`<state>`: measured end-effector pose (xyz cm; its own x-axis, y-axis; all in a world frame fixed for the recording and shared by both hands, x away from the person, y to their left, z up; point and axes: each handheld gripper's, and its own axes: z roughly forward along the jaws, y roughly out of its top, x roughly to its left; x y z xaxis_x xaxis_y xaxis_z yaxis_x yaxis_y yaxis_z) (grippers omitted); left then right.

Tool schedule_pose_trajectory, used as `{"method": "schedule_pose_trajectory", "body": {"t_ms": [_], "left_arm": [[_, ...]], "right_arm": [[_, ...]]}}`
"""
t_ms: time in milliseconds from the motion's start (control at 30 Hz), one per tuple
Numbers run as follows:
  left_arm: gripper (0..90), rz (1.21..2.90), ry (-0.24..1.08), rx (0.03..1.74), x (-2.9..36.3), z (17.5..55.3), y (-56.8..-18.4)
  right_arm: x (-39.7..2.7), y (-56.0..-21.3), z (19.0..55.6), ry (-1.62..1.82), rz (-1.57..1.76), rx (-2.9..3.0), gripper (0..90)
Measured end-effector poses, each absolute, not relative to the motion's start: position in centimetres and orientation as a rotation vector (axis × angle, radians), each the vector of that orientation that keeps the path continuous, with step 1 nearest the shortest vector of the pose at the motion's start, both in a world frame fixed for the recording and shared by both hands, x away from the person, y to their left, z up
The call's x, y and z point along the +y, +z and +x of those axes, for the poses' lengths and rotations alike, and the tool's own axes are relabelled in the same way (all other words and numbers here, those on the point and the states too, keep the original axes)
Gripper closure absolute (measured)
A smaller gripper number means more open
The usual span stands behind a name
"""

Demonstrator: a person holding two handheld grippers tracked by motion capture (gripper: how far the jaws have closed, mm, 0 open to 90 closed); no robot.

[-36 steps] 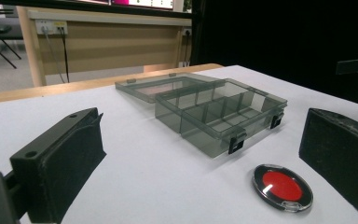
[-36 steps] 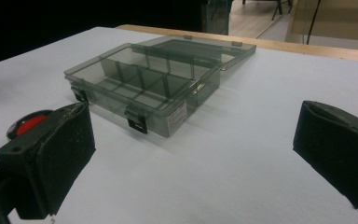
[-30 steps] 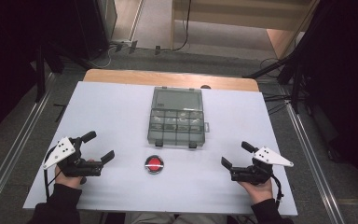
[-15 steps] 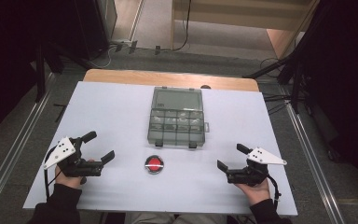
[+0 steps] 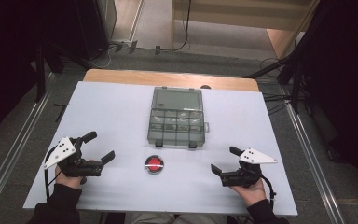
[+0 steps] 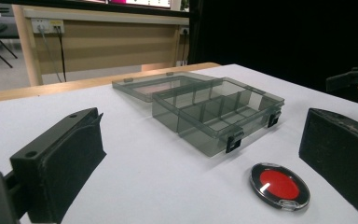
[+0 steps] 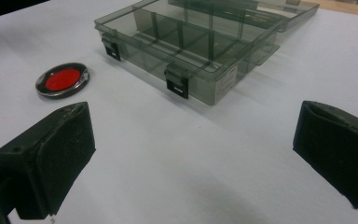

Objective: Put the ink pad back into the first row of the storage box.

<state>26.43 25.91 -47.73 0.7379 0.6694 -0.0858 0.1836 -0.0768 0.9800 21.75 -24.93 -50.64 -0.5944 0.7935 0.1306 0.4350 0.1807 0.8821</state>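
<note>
A smoky clear compartment box lies open mid-table, its lid flat behind it; its divided tray has two dark front latches. A small round red disc in a clear case lies in front of the box. My left gripper rests open at the table's front left, held by a hand. My right gripper rests open at the front right, its jaws pointing toward the disc. Both hold nothing.
The white table top ends in a wooden strip at the far edge. Metal rails run along both sides on the floor. Cables and dark stands lie beyond the table.
My right gripper has slid a little left and toward the front edge. The left gripper has stayed put.
</note>
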Motion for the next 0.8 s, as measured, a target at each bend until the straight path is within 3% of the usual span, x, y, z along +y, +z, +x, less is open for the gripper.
{"method": "schedule_pose_trajectory", "body": {"t_ms": [800], "left_arm": [[0.0,1.642,0.452,0.688,25.8,26.4,-47.8]], "right_arm": [[-22.6,-50.5,22.3,1.357,1.093,2.221,0.0]]}}
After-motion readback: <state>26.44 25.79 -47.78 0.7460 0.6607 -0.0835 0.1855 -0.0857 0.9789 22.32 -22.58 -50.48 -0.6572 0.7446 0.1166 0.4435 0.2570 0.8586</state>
